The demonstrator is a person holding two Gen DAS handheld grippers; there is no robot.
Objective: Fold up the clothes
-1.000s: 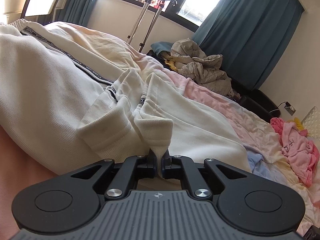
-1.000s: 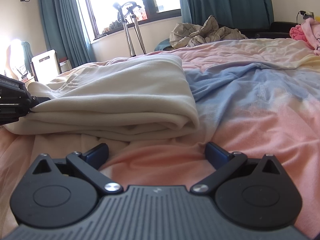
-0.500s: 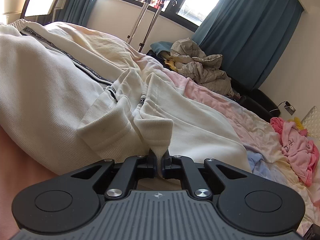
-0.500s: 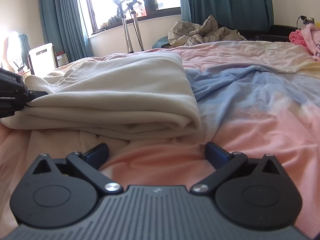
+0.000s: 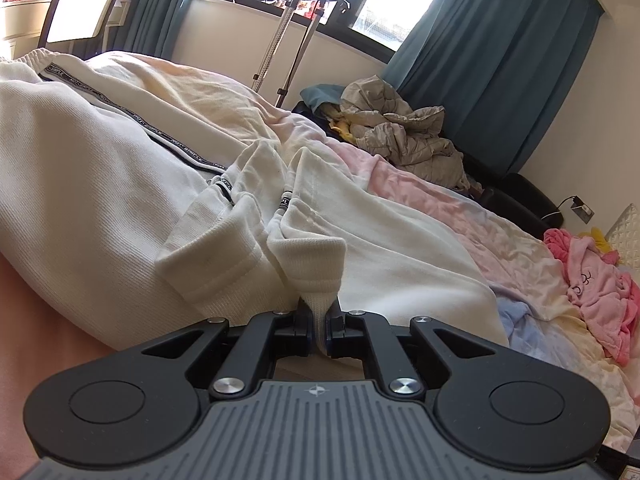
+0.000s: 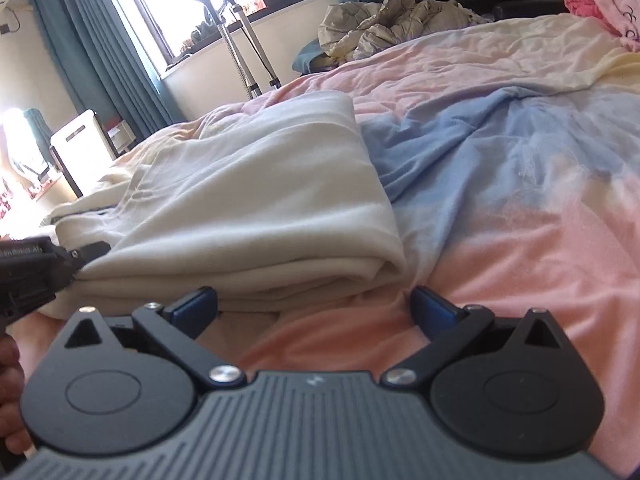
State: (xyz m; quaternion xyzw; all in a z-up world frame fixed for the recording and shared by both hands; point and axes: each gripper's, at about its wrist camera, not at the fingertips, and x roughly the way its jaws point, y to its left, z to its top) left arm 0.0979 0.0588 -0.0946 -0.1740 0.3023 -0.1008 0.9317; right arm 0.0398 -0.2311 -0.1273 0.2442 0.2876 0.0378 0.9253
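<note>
Bright window, teal curtains, cream wall, pastel bedspread.

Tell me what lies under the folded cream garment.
The cream garment rests on the pink and blue bedsheet, which shows along its edges. Whatever else lies beneath it is covered.

The left gripper pinches a ribbed cuff of the cream garment lying on the bed.
</note>
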